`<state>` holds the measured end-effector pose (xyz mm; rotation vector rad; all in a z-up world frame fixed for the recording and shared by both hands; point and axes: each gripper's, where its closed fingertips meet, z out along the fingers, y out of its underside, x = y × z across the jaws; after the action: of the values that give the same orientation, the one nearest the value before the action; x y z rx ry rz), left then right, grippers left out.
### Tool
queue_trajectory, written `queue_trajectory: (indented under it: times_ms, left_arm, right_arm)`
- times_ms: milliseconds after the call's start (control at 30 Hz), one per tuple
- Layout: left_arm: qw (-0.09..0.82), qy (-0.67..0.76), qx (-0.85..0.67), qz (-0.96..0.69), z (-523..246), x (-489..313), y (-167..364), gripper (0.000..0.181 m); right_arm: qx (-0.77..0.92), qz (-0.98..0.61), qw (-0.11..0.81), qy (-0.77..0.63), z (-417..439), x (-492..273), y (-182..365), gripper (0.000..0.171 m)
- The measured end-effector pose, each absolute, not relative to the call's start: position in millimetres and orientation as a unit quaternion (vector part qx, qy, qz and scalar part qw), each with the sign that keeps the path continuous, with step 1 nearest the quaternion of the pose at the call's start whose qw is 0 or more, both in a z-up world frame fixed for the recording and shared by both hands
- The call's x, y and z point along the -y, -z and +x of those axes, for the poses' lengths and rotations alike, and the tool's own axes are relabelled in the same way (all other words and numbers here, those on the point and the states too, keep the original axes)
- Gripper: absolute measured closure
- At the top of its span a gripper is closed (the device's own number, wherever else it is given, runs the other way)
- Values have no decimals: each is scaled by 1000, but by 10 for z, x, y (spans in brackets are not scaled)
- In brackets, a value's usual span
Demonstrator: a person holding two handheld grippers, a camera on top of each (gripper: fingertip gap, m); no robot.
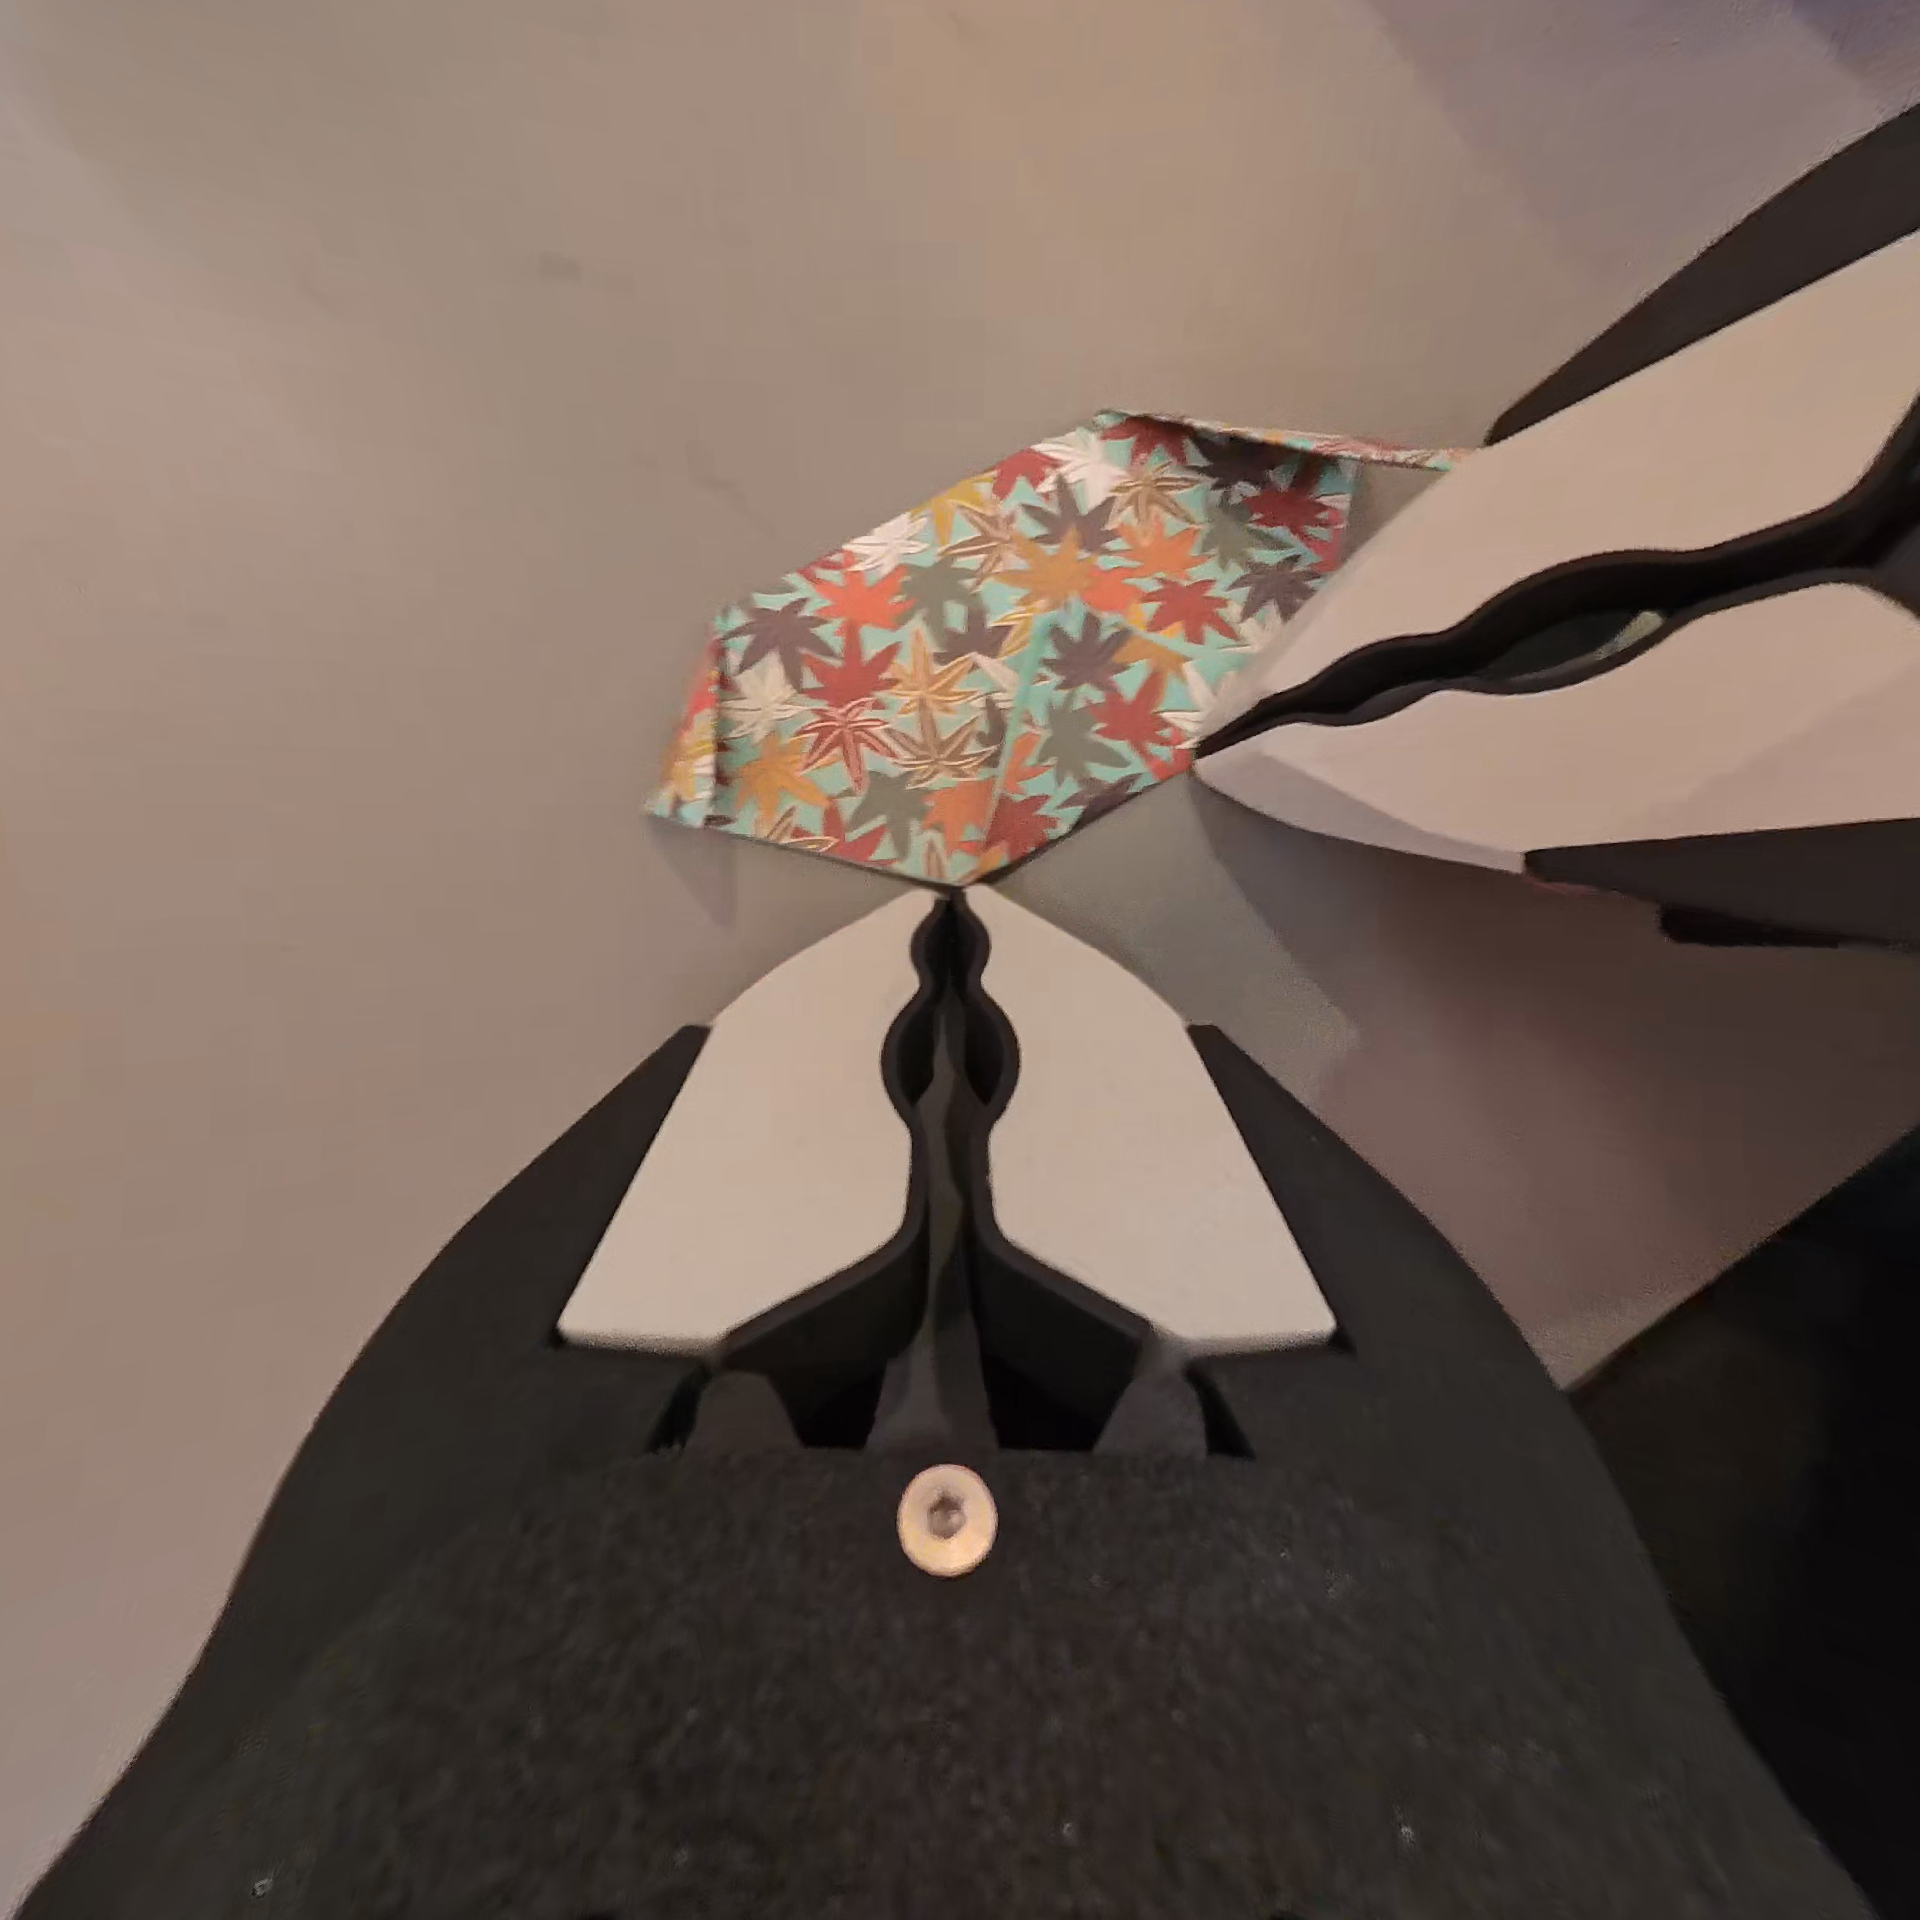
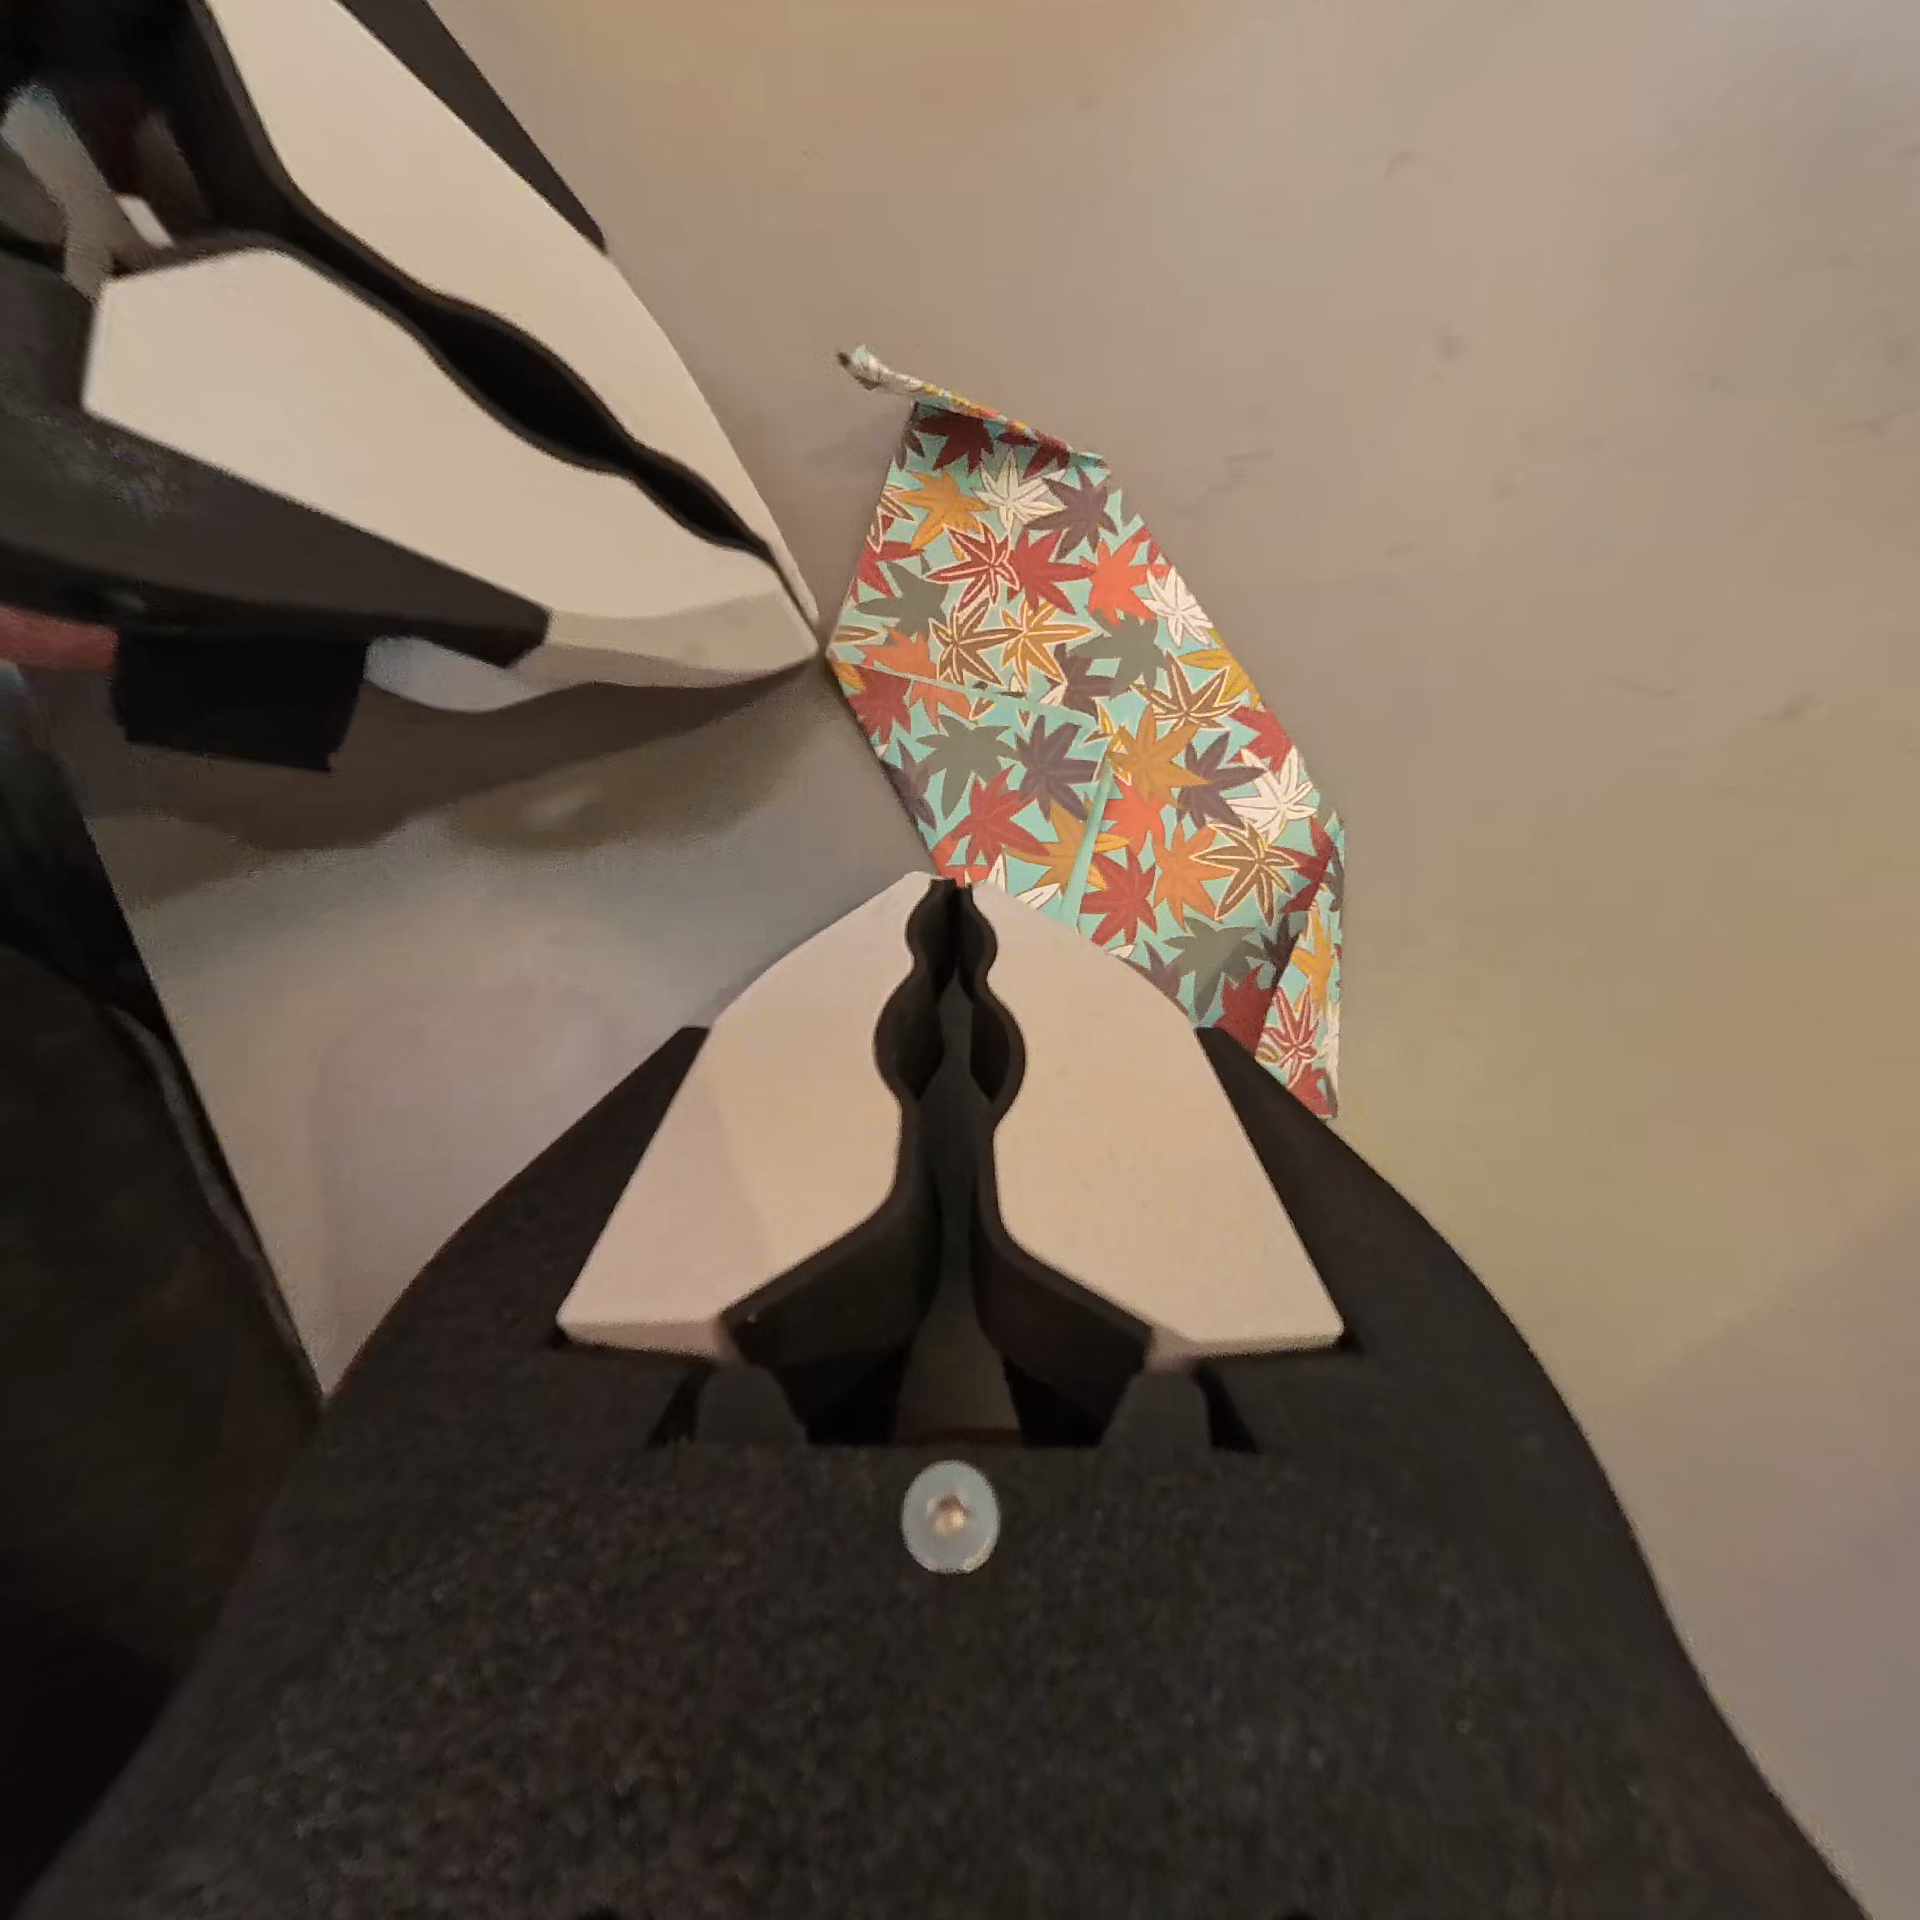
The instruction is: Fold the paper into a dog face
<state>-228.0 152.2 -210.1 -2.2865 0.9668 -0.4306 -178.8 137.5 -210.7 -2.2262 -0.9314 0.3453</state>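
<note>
The paper (image 1: 997, 665) is a folded, leaf-patterned piece in teal, orange and red, lying on the pale table (image 1: 416, 520). Its folded flaps lift slightly at the top and left ends. My left gripper (image 1: 948, 906) is shut, with its tips touching the paper's near corner. My right gripper (image 1: 1210, 743) comes in from the right, shut, with its tips on the paper's right edge. In the right wrist view the paper (image 2: 1091, 727) lies ahead of my shut right gripper (image 2: 948, 888), and my left gripper (image 2: 814, 636) touches its left corner. I cannot tell whether either gripper pinches the paper.
The pale table (image 2: 1507, 416) stretches bare around the paper. A dark area (image 1: 1766, 1455) lies past the table edge at the lower right of the left wrist view. The same dark area (image 2: 104, 1299) shows at the left of the right wrist view. One gripper's finger ends stand about 5 cm off the other's.
</note>
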Motion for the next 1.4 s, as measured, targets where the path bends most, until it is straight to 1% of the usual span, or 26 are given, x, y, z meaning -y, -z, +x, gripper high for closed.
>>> queue_trajectory:
  times_ms: [100, 200, 400, 733, 867, 1000, 1167, 1233, 1400]
  left_arm:
    - [278, 204, -371, -862, -2257, -1437, 2062, 181]
    - [312, 240, -370, -842, -2107, -1437, 1900, 181]
    - [283, 212, -390, -850, -1899, -1499, 2090, 181]
    - [275, 225, -365, -861, -2092, -1548, 2073, 181]
    - [341, 252, -349, -836, -2272, -1704, 1739, 181]
    - [349, 222, -342, -844, -2588, -2093, 1698, 181]
    - [276, 263, -420, -824, -2379, -2139, 1891, 181]
    - [254, 245, -452, -819, -2313, -2101, 2018, 181]
    - [256, 217, -471, -816, -2264, -2089, 2093, 181]
  right_arm:
    - [359, -857, 342, -142, -1789, -1377, 2107, 171]
    - [357, -858, 342, -139, -1791, -1381, 2107, 171]
    - [354, -859, 342, -141, -1796, -1379, 2107, 171]
    - [353, -859, 345, -137, -1796, -1376, 2108, 171]
    - [353, -859, 345, -138, -1796, -1376, 2108, 171]
    - [353, -859, 344, -139, -1797, -1376, 2108, 171]
    - [353, -859, 344, -140, -1797, -1377, 2108, 171]
    - [353, -859, 343, -141, -1797, -1377, 2107, 171]
    - [352, -859, 343, -140, -1797, -1385, 2108, 171]
